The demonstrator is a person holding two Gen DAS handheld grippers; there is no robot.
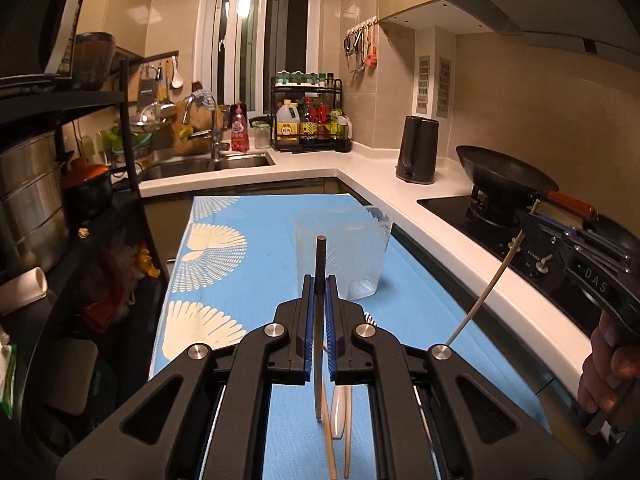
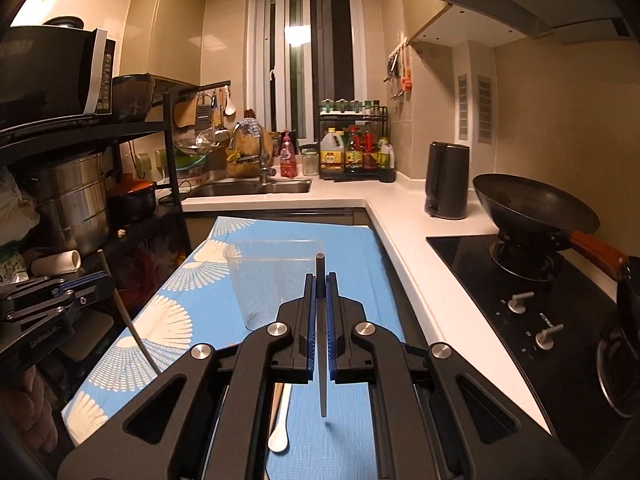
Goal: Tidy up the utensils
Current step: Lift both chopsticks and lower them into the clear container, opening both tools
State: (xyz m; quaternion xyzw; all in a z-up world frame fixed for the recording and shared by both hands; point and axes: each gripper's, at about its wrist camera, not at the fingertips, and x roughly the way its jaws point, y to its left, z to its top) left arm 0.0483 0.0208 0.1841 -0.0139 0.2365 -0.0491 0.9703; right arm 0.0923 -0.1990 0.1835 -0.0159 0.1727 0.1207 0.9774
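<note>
Left wrist view: the left gripper (image 1: 320, 288) clamps a dark-tipped chopstick (image 1: 320, 264) upright just short of the clear plastic cup (image 1: 344, 252) on the blue patterned mat (image 1: 248, 280); I'd carry the tip over the rim before letting go.

Right wrist view: the right gripper (image 2: 320, 286) pinches a second dark-tipped chopstick (image 2: 321, 380), the cup (image 2: 272, 280) ahead to its left, a white spoon (image 2: 280, 432) lying below; best drop one stick at a time.

both tongs (image 1: 320, 286) (image 2: 320, 286) clamped (upright)

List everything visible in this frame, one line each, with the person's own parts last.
chopstick held by left gripper: 1, dark, upright
chopstick held by right gripper: 1, dark top, pale tip
loose chopsticks: 2, wooden, on mat
spoon: 1, white, on mat
cup: 1, clear, on mat
mat: 1, blue with white fans
wok: 1, black, on stove
kettle: 1, dark, on counter
left gripper: shut
right gripper: shut
</note>
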